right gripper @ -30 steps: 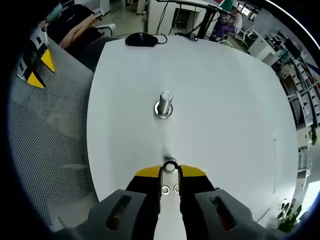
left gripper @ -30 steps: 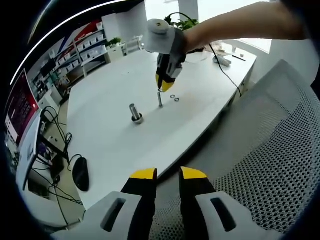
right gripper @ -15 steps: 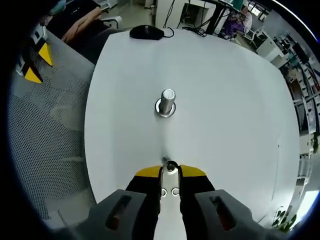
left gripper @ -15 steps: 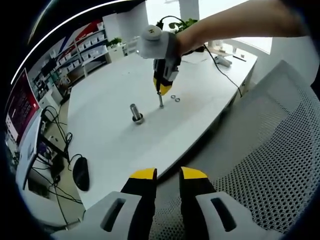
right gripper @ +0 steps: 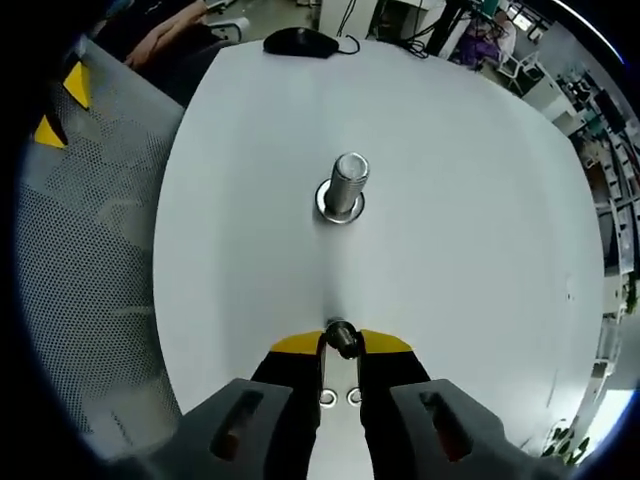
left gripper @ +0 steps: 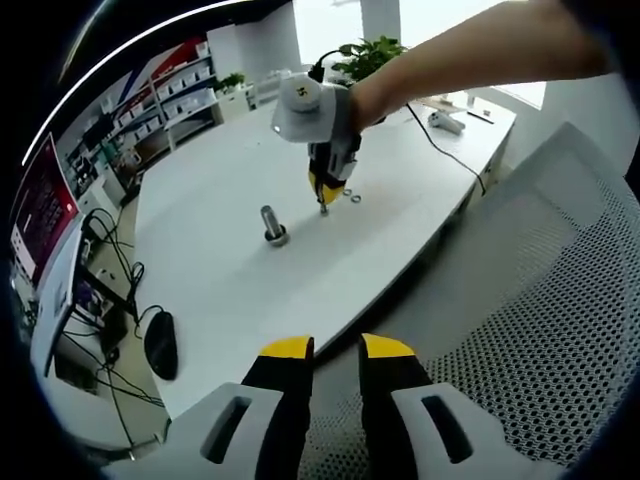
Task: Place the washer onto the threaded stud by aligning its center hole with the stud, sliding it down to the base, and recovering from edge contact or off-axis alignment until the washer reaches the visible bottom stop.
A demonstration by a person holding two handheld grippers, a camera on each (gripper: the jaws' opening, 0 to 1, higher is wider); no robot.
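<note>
Two small silver metal washers (right gripper: pixel 340 397) are lying on the white surface (right gripper: pixel 460 230) between the right gripper (right gripper: pixel 340 350)'s nearly closed jaws, at 6 o'clock from the upright threaded steel stud (right gripper: pixel 343 190); the left gripper (left gripper: pixel 336 352)'s jaws are standing slightly apart, empty

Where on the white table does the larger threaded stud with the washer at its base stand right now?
In the right gripper view, the threaded stud stands upright mid-table, ahead of the right gripper; the computer mouse lies beyond it.
</note>
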